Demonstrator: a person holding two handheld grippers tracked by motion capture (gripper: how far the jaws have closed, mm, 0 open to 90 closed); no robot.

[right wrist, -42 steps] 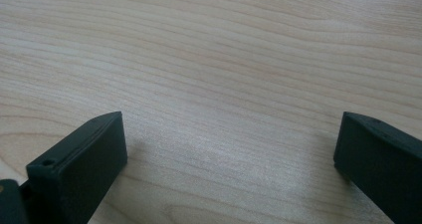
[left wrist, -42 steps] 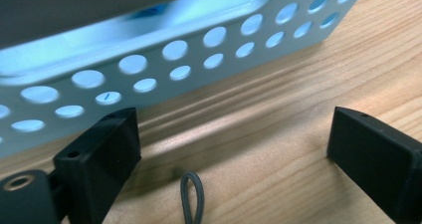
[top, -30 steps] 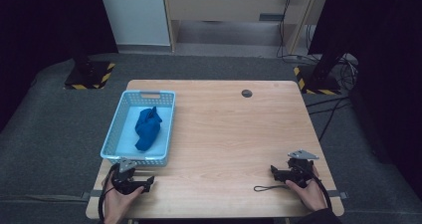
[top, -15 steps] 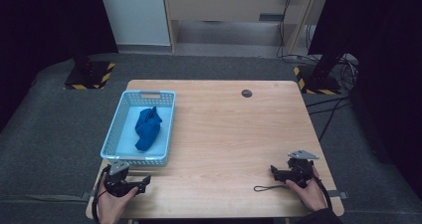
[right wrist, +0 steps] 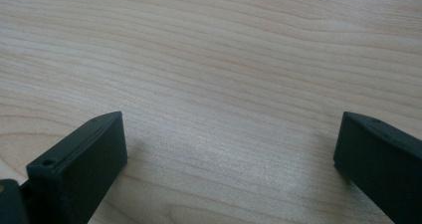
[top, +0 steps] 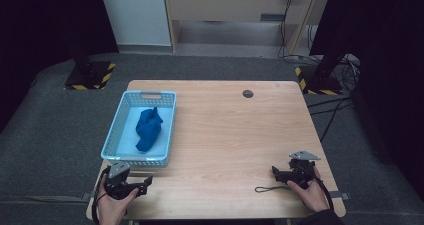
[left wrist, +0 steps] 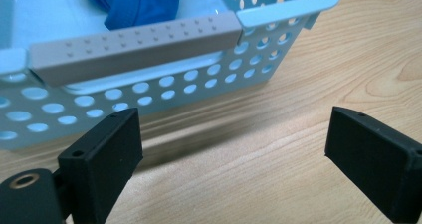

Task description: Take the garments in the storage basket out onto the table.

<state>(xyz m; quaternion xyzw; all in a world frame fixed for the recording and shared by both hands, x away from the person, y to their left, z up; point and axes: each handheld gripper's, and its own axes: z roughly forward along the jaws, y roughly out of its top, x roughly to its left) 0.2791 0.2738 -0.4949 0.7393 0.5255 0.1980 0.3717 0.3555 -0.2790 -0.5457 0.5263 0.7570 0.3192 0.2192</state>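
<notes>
A light blue perforated basket (top: 114,142) stands on the left half of the wooden table (top: 240,135), with a crumpled blue cloth (top: 149,129) inside it. My left gripper (top: 142,182) rests on the table near the front left corner, just short of the basket's near wall. In the left gripper view my left gripper (left wrist: 234,144) is open, facing the basket (left wrist: 149,92) and its grey handle strip (left wrist: 134,45), with the cloth (left wrist: 134,0) behind. My right gripper (top: 276,173) lies near the front right corner. The right gripper view has my right gripper (right wrist: 231,149) open over bare wood.
A small dark round grommet (top: 247,93) sits in the tabletop at the back. A thin black cord loop (top: 265,189) trails on the table beside the right gripper. Dark floor surrounds the table, with stands at the far left and right.
My left gripper has slid a little back toward the table's front left corner, away from the basket. The right gripper has stayed put.
</notes>
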